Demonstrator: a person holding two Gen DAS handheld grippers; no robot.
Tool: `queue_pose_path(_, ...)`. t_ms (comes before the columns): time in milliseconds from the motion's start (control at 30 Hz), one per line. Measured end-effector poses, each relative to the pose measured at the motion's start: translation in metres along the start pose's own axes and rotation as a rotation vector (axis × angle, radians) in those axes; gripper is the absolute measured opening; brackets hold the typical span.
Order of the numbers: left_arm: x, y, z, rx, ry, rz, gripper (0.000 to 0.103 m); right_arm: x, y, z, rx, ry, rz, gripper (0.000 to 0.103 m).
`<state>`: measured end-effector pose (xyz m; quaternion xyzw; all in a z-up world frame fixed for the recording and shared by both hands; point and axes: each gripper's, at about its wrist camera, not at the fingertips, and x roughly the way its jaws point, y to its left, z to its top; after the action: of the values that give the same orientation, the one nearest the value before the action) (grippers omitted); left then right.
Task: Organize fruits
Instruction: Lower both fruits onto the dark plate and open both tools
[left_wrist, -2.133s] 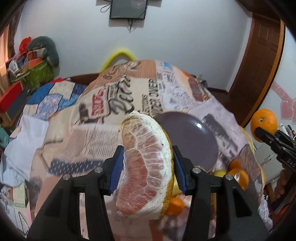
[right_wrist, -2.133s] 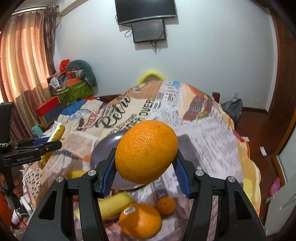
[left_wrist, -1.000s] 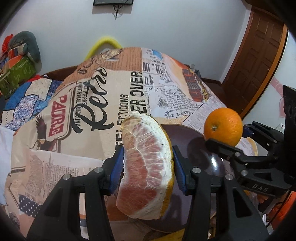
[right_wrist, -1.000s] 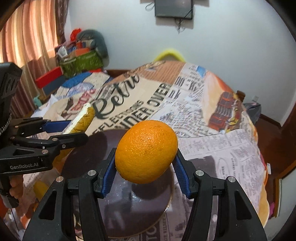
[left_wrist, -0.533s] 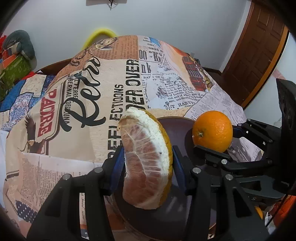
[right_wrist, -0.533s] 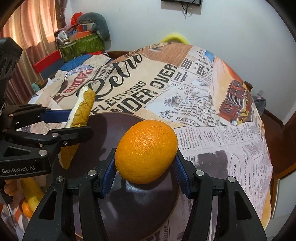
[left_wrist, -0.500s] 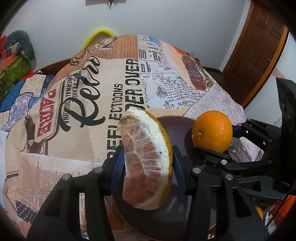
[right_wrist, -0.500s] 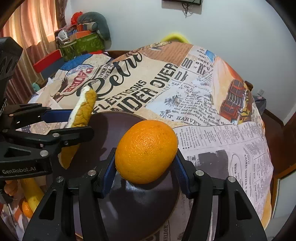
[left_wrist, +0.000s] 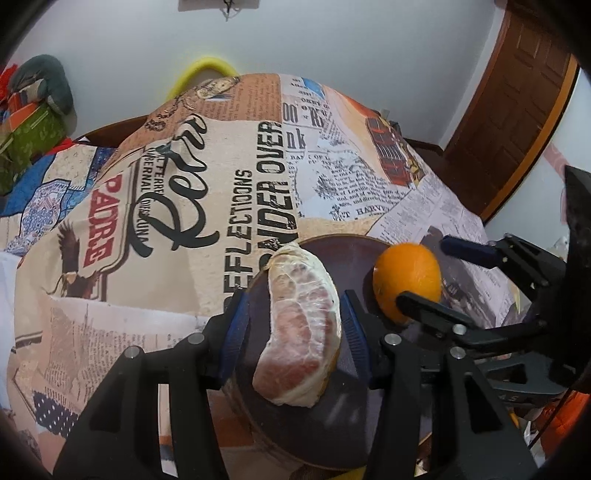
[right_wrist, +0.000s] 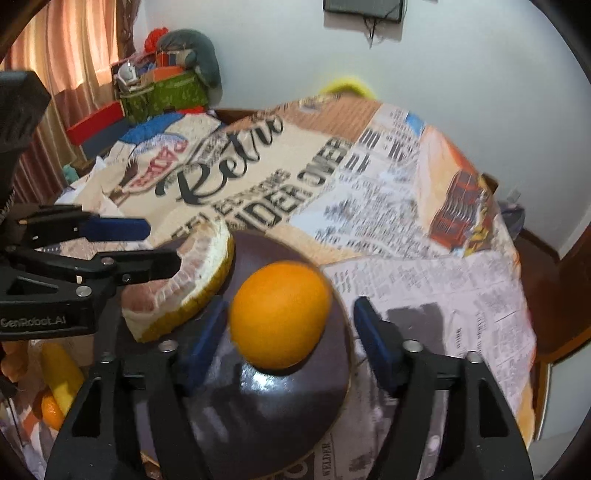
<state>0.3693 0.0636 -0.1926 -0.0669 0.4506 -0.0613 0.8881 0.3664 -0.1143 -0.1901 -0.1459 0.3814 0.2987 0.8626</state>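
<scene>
A peeled pomelo wedge (left_wrist: 299, 325) stands between the jaws of my left gripper (left_wrist: 291, 306), over the left part of the dark plate (left_wrist: 332, 424). It leans on the right pad, and a gap shows at the left pad. In the right wrist view the wedge (right_wrist: 192, 288) rests on the plate's left rim (right_wrist: 266, 413), beside the left gripper (right_wrist: 162, 243). My right gripper (right_wrist: 291, 306) is opening. The orange (right_wrist: 280, 314) sits on the plate between its pads, with a gap on each side. From the left wrist the orange (left_wrist: 406, 273) and the right gripper (left_wrist: 423, 269) show at the right.
A newspaper-print cloth (left_wrist: 258, 166) covers the table. A banana (right_wrist: 61, 369) and a small orange (right_wrist: 51, 410) lie near the plate's front left. Boxes and bags (right_wrist: 162, 88) are piled at the back left. A wooden door (left_wrist: 517, 92) stands at the right.
Both grippers came down over the plate. The right jaws spread and the orange came free onto the plate. The pomelo wedge tilted and sank lower between the left jaws.
</scene>
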Motion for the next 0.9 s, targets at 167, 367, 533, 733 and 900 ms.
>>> queue_pose_path(167,-0.024,0.001,0.001,-0.015,-0.041,0.007,0.05,-0.018,0.004,0.001,-0.009,-0.035,-0.018,0.072)
queue_pose_path(367,-0.064,-0.009,-0.001,-0.008,-0.105,0.011,0.051,-0.049,0.011,-0.001,0.0,-0.081,-0.023,0.072)
queue_pose_path(533,-0.099,-0.021,-0.011,0.011,-0.151,0.014,0.055,-0.082,0.014,-0.004,0.017,-0.129,-0.033,0.072)
queue_pose_path(733,-0.133,-0.034,-0.032,0.03,-0.188,0.017,0.061,-0.116,0.017,-0.018,0.049,-0.173,-0.045,0.072)
queue_pose_path(900,-0.152,-0.044,-0.051,0.041,-0.199,0.019,0.065,-0.138,0.022,-0.038,0.073,-0.19,-0.057,0.072)
